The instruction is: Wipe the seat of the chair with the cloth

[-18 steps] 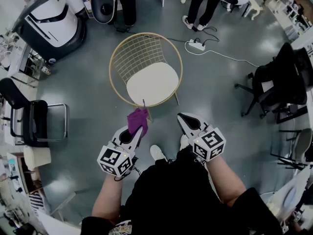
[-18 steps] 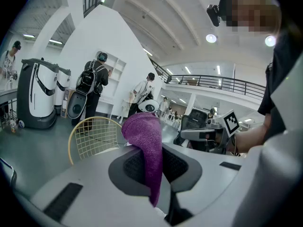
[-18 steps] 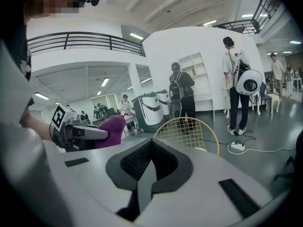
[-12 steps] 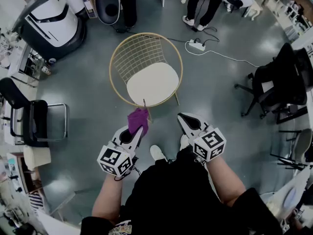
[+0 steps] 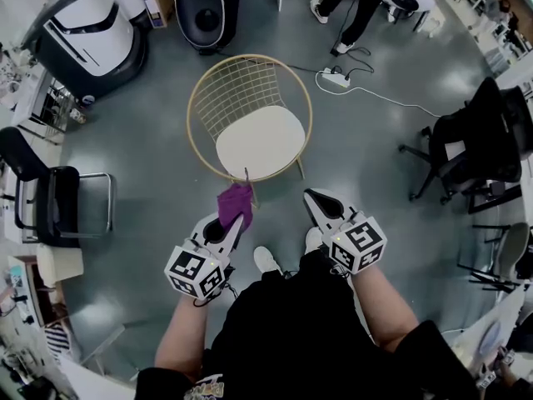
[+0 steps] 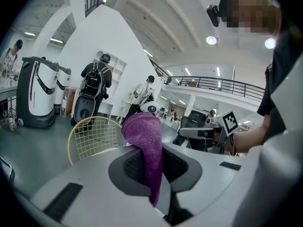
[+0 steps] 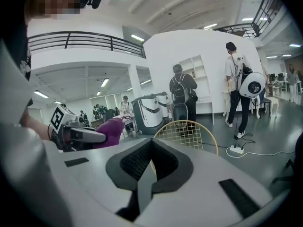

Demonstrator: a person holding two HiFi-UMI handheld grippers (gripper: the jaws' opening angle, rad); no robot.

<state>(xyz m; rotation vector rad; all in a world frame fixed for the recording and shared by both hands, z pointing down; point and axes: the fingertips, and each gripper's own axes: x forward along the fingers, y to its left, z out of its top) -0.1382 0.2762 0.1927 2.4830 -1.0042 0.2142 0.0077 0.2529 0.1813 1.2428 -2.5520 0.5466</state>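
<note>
Across grey floor (image 5: 141,198), the seat (image 5: 260,142) lies just ahead of the left claw (image 5: 238,217) gripping the cloth (image 5: 235,201); right claw (image 5: 314,198) closed, empty.

No words, numbers, brand names or signs can be read in any view. The only printed marks are black-and-white square patterns (image 5: 193,271) on the left gripper (image 5: 234,221) and the right gripper (image 5: 311,195) (coded blocks, not letters or digits).
</note>
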